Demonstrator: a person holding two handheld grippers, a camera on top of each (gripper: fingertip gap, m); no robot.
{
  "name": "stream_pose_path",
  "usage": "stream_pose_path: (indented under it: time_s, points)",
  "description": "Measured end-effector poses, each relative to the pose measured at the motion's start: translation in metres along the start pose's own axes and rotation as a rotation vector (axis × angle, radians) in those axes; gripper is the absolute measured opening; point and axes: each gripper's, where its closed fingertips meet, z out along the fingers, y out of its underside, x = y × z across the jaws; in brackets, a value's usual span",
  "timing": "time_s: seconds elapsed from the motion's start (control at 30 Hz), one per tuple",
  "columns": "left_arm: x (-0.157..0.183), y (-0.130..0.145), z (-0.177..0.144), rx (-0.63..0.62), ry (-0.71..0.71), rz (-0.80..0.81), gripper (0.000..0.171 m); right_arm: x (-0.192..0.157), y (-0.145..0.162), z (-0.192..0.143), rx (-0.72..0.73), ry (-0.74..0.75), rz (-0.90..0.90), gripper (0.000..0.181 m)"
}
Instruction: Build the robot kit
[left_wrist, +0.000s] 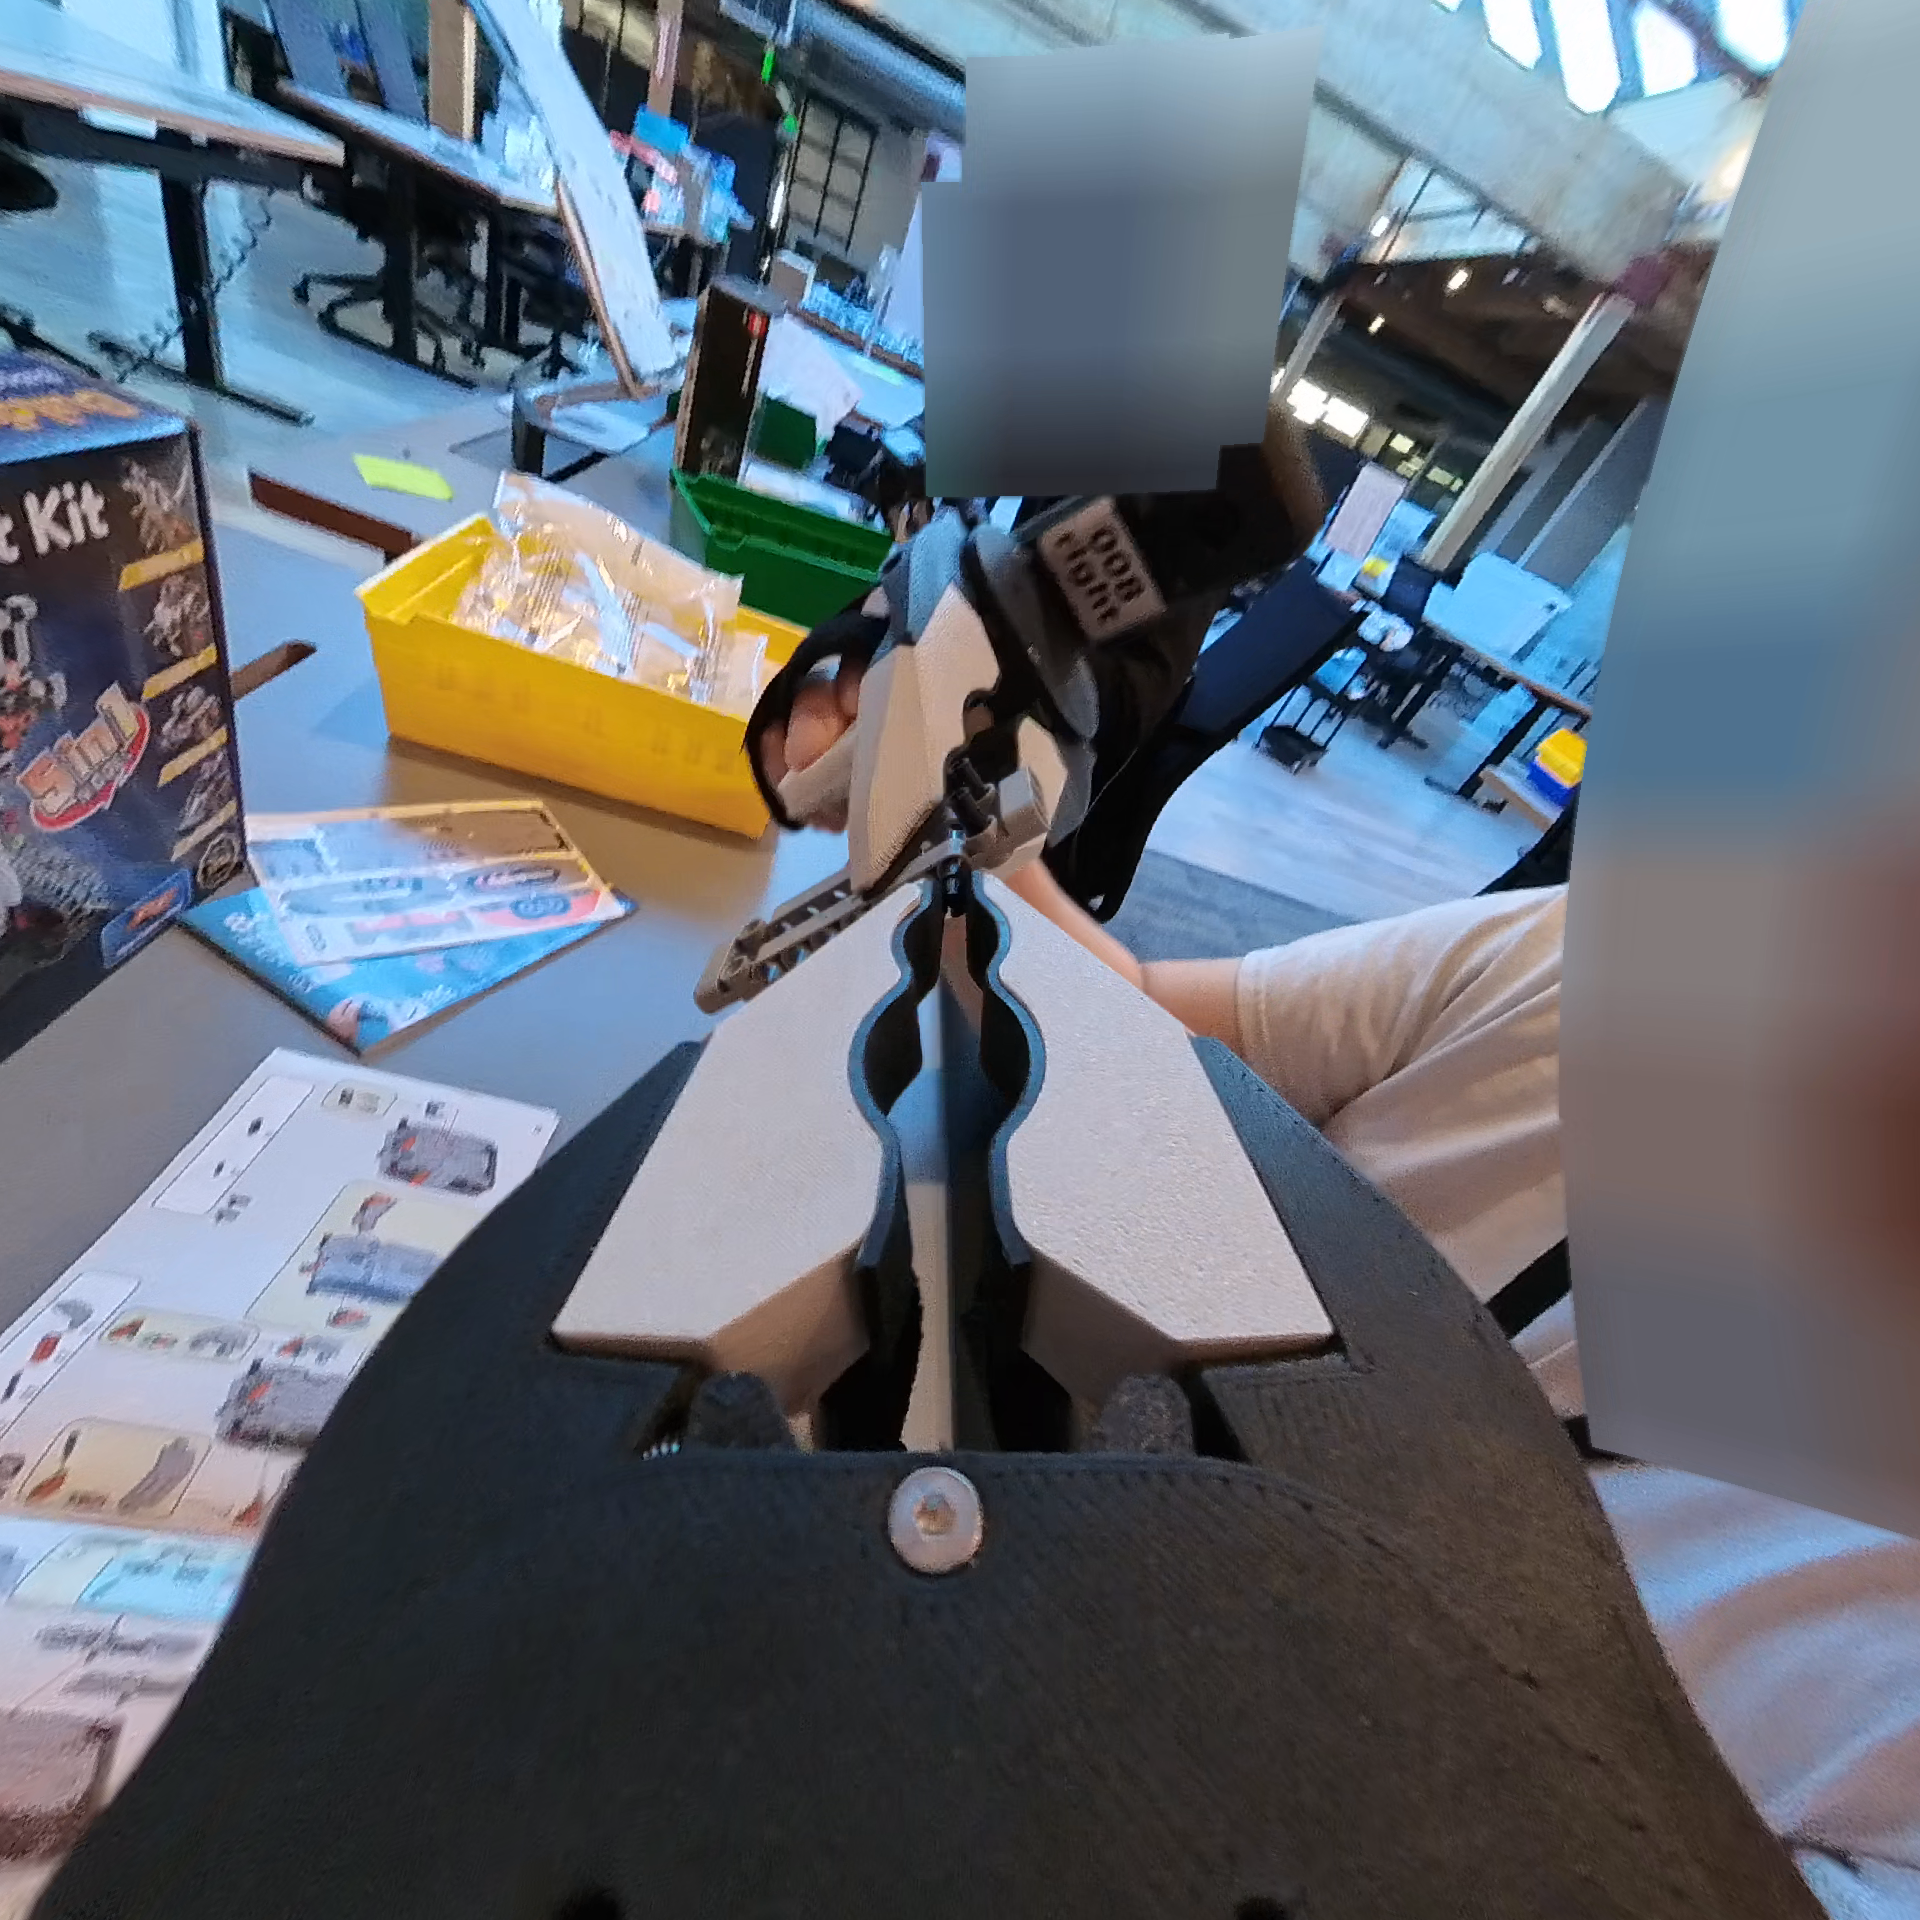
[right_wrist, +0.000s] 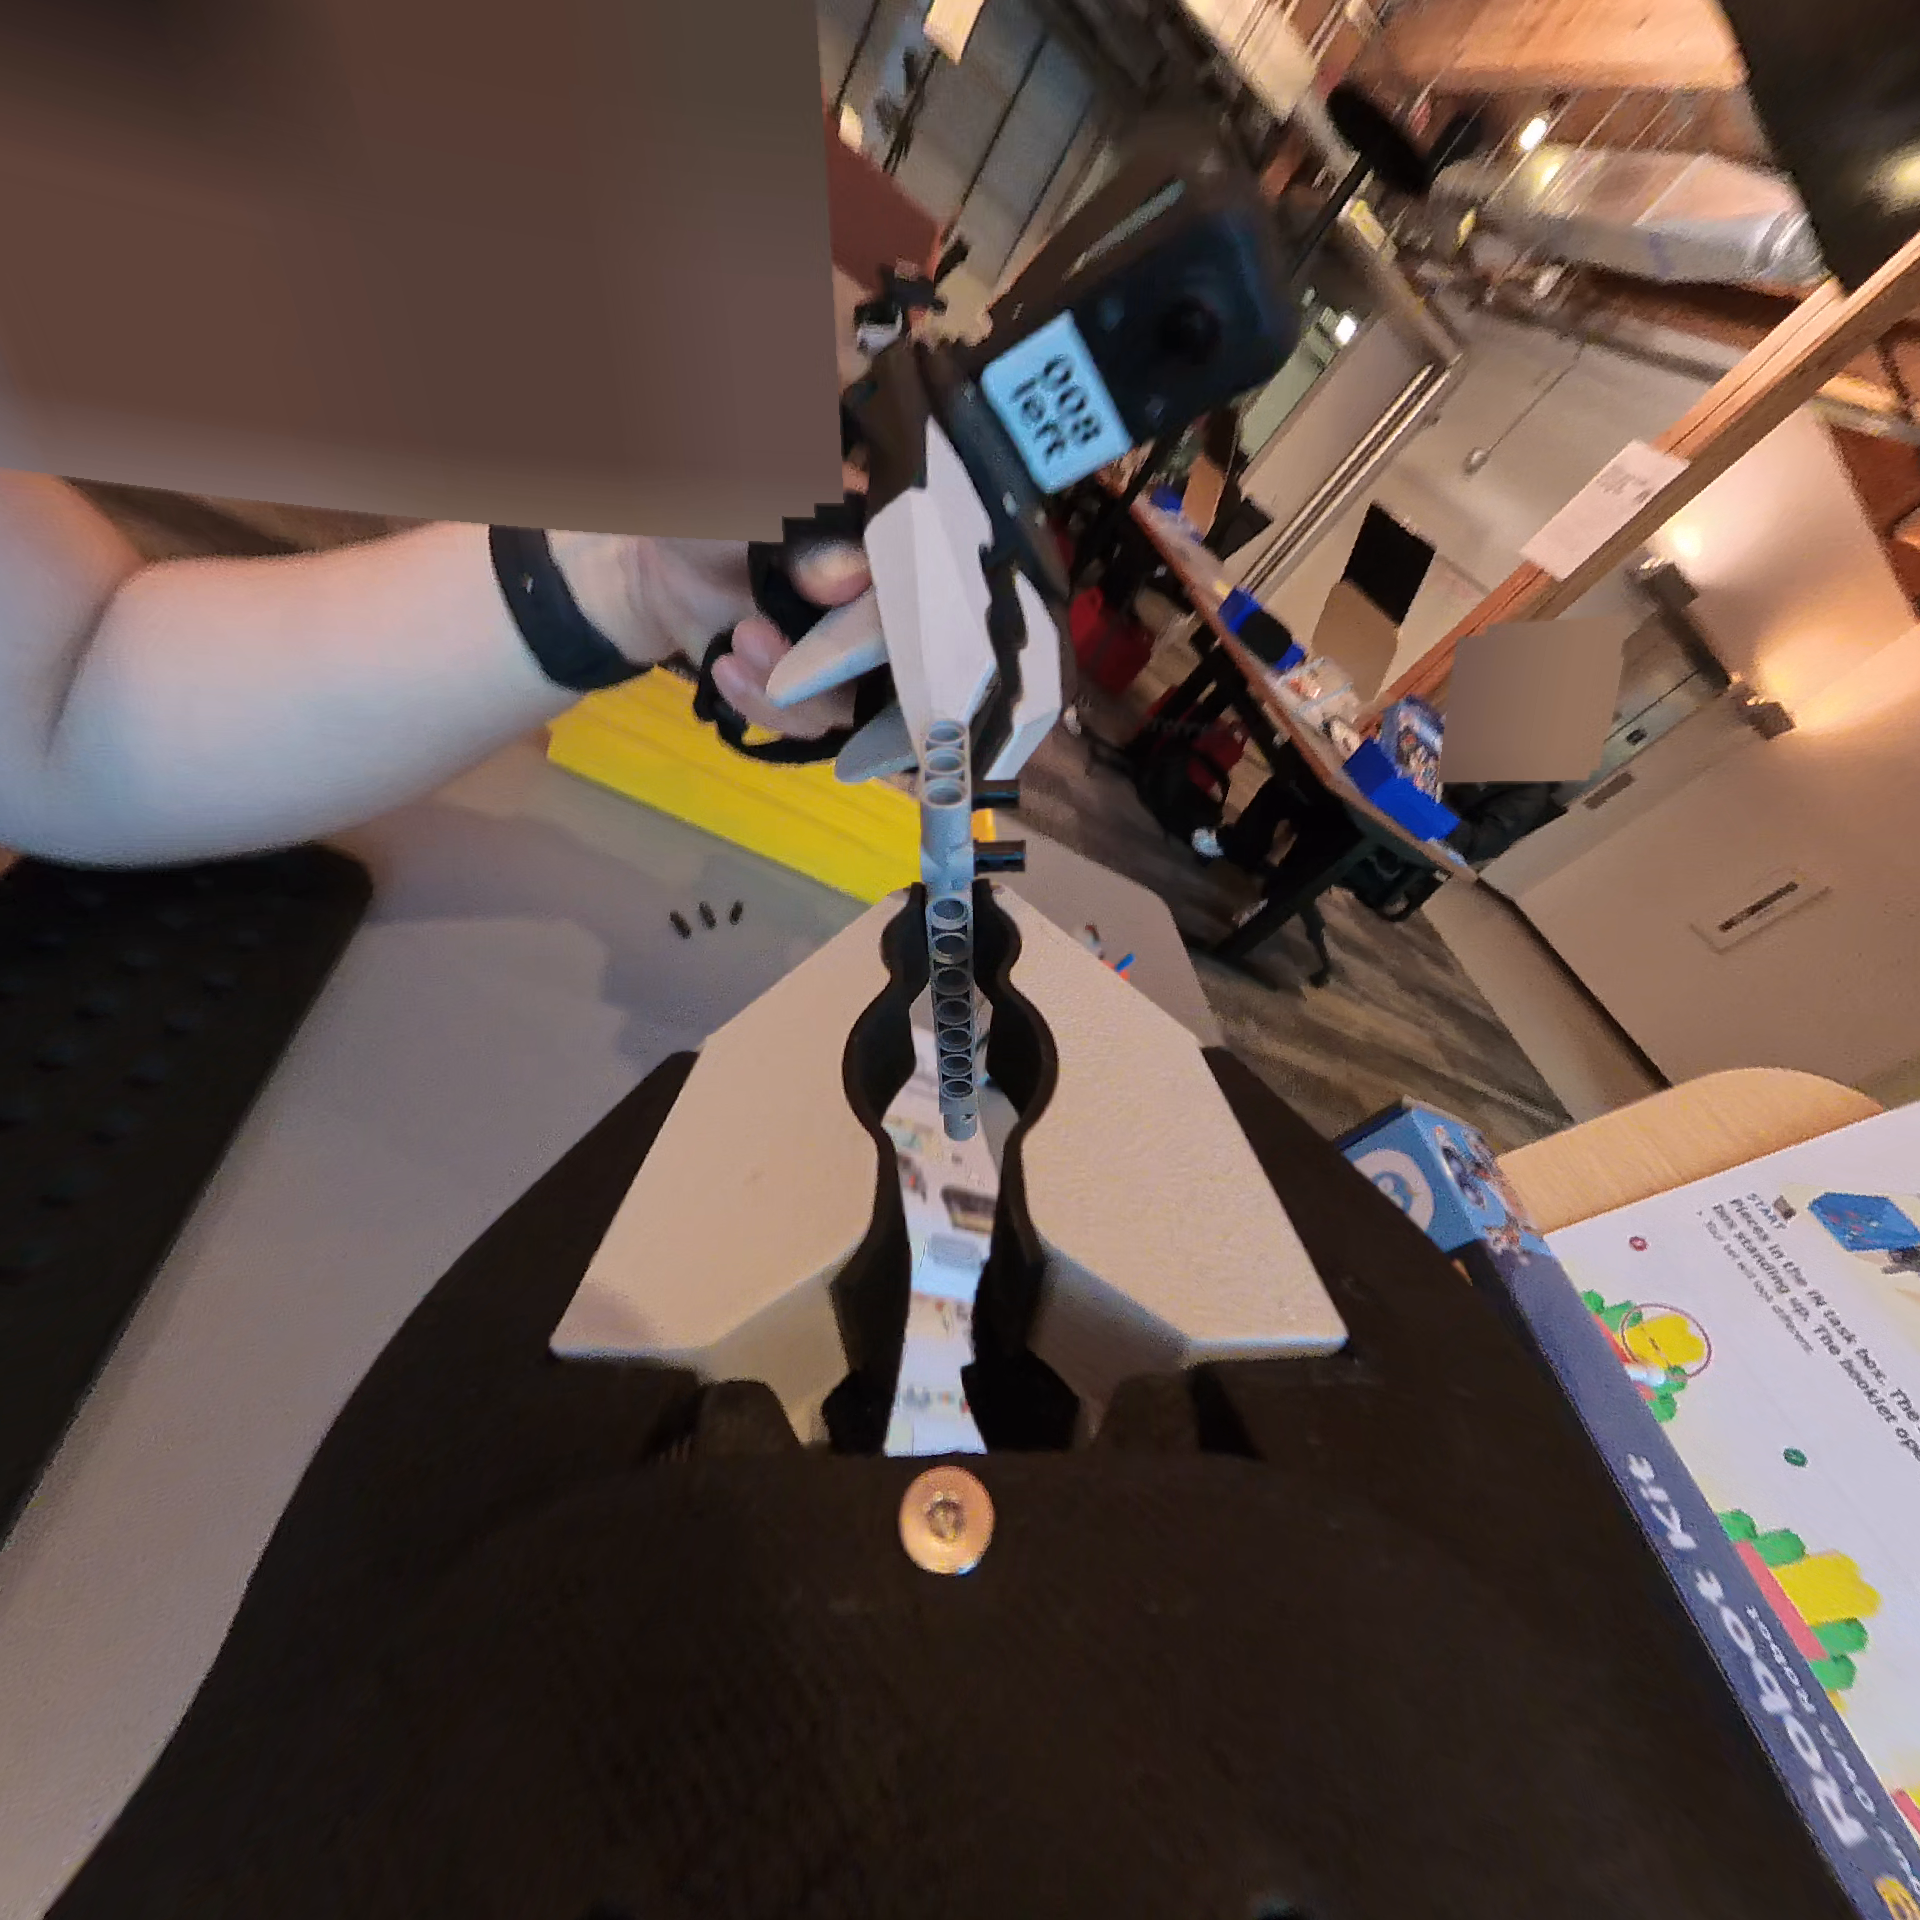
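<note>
My right gripper (right_wrist: 951, 902) is shut on a dark grey beam with holes (right_wrist: 948, 997) that runs along its fingers. A lighter grey piece (right_wrist: 945, 769) with two black pins (right_wrist: 1003, 857) continues the beam upward. My left gripper (right_wrist: 935, 743) meets that upper end from above. In the left wrist view my left gripper (left_wrist: 951, 885) is shut at its tips on a thin black part of the same assembly. The grey beam (left_wrist: 790, 925) slants down to the left there. The right gripper (left_wrist: 971, 831) holds it from behind. Both are held in the air above the table.
A yellow bin (left_wrist: 561, 717) with plastic bags, a green bin (left_wrist: 769, 540), a dark kit box (left_wrist: 104, 675), booklets (left_wrist: 416, 914) and an instruction sheet (left_wrist: 260, 1299) lie on the grey table. Three loose black pins (right_wrist: 707, 916) and a black mat (right_wrist: 135, 1091) lie left of the right gripper. Less than 4 cm separates the two grippers' tips.
</note>
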Motion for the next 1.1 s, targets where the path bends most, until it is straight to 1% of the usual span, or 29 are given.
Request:
stream_pose_path:
  time_s: [0.07, 0.13, 0.2, 0.3, 0.43, 0.63, 0.73, 1.0, 1.1]
  points:
    - [-0.001, 0.008, 0.0, -0.05, -0.006, 0.008, 0.001, -0.008, 0.004, 0.002, -0.034, -0.043, -0.013, 0.006]
    - [0.002, 0.009, 0.001, -0.051, 0.013, 0.006, 0.001, -0.009, 0.002, 0.001, -0.017, -0.056, 0.001, 0.006]
    - [-0.001, 0.007, 0.002, -0.043, -0.005, 0.002, 0.002, -0.005, 0.005, 0.002, -0.033, -0.034, 0.0, 0.006]
    - [-0.002, 0.002, 0.001, -0.004, -0.002, -0.007, 0.002, 0.001, 0.002, 0.003, -0.007, 0.006, 0.022, 0.006]
    - [-0.006, -0.008, -0.003, 0.05, -0.044, 0.007, 0.002, 0.011, -0.001, 0.006, 0.021, 0.067, 0.061, 0.006]
    - [-0.011, -0.008, -0.002, 0.054, -0.074, 0.009, 0.002, 0.015, 0.004, 0.007, -0.032, 0.111, 0.037, 0.006]
    - [-0.011, -0.009, -0.002, 0.059, -0.078, 0.011, 0.002, 0.015, 0.003, 0.008, -0.022, 0.117, 0.037, 0.006]
    - [-0.018, -0.002, -0.002, 0.0, -0.166, 0.046, 0.002, 0.016, 0.013, 0.009, -0.12, 0.139, -0.012, 0.006]
    - [-0.014, 0.0, -0.002, -0.015, -0.139, 0.048, 0.002, 0.011, 0.01, 0.008, -0.106, 0.113, -0.031, 0.006]
